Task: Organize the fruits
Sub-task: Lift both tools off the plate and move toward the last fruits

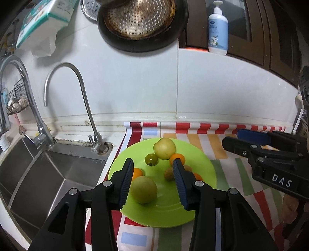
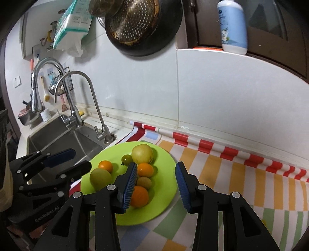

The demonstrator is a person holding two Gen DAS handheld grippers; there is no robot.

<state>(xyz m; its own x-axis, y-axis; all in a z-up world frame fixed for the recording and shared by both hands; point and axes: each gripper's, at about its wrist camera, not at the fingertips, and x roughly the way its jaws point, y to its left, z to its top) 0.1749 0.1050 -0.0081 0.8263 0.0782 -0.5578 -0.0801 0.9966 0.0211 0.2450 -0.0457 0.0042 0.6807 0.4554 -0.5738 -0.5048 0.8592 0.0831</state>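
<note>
A lime-green plate (image 1: 195, 156) (image 2: 166, 173) lies on a striped mat beside the sink. On it are a yellow apple (image 1: 164, 148) (image 2: 142, 153), a green tomato (image 1: 151, 159) (image 2: 126, 159), a green apple (image 1: 143, 190) (image 2: 100, 178), a kiwi (image 1: 169, 173) (image 2: 144, 182) and three oranges, one of them large (image 2: 139, 196). My left gripper (image 1: 153, 162) (image 2: 81, 159) hovers open above the plate's left half, touching no fruit. My right gripper (image 2: 156, 165) (image 1: 231, 137) hangs open over the plate's right edge, with nothing between its pads.
A steel sink (image 1: 48, 173) with two curved faucets (image 1: 77, 81) sits left of the plate. The striped mat (image 2: 222, 173) runs to the right. On the wall hang a dark pan with a colander (image 1: 139, 19) and a tissue pack (image 1: 44, 17); a lotion bottle (image 1: 218, 30) stands on the sill.
</note>
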